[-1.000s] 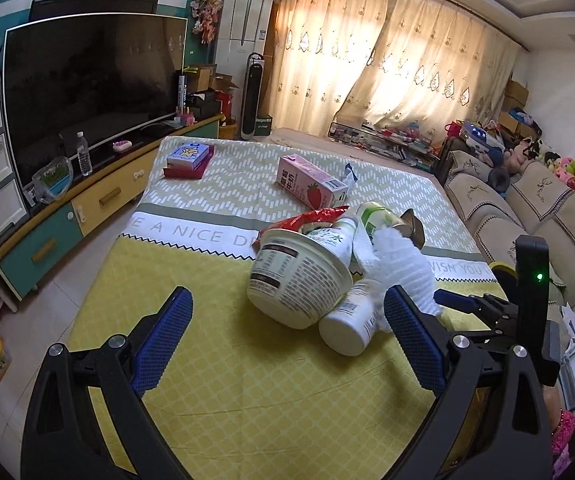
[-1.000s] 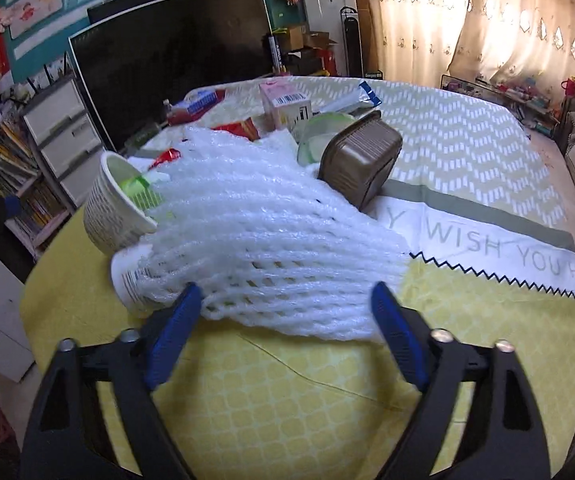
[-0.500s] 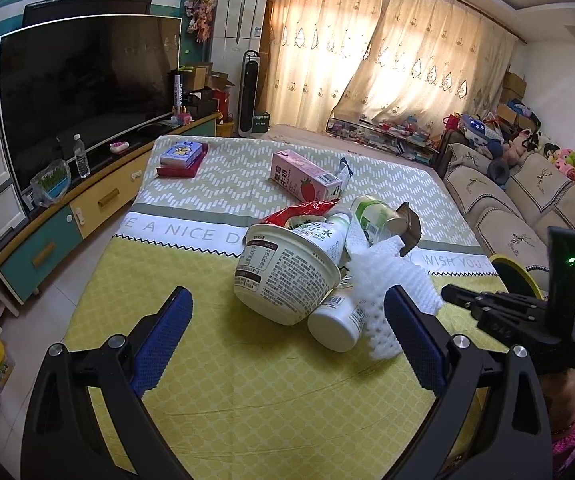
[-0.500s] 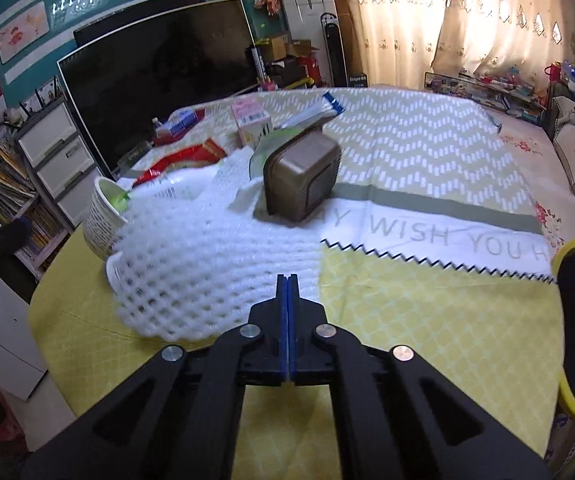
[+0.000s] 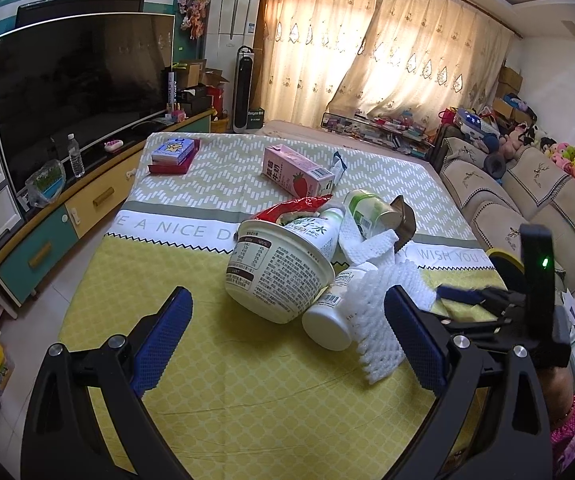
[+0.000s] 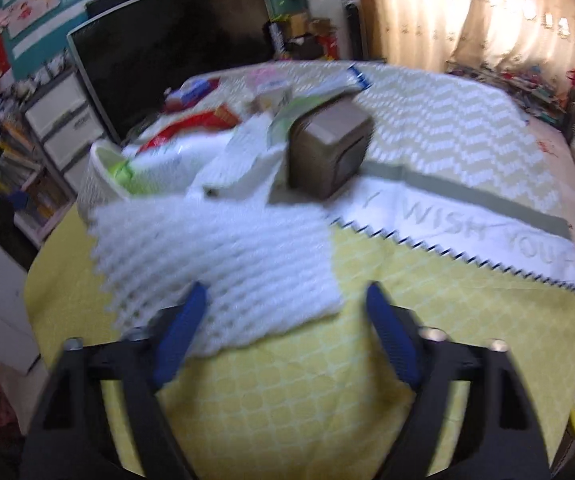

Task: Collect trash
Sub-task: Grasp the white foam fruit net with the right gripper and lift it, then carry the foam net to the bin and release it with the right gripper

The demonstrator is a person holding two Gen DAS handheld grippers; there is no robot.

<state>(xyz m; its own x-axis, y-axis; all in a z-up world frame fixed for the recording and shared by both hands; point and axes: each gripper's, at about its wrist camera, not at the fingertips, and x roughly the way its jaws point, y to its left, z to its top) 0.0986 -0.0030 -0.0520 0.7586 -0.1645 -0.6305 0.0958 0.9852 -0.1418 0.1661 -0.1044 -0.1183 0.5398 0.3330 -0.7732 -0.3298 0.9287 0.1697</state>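
**Right jaws opening at foam net, left gripper idle**

Trash pile sits mid-table on the yellow cloth (image 5: 215, 380): paper bowl (image 5: 275, 276) tipped on its side, white bottle (image 5: 337, 312) lying against it, foam net (image 5: 379, 320) draped over the bottle's right side, red wrapper (image 5: 291, 210) and green-label can (image 5: 367, 210) behind, brown box (image 6: 327, 152) at the back. Pink milk carton (image 5: 297, 176) lies apart, farther back on the patterned cloth.

Right gripper (image 6: 287, 328): jaws parted and opening, net's near edge lies between the blue pads (image 6: 179, 332), left pad over the foam; pads don't look pressed on it. View is motion-blurred.

Left gripper (image 5: 287, 340): jaws wide apart, nothing between them, hovering over the cloth in front of the bowl and bottle.

In the left wrist view the right gripper's body comes in from the right edge, tip at the net.
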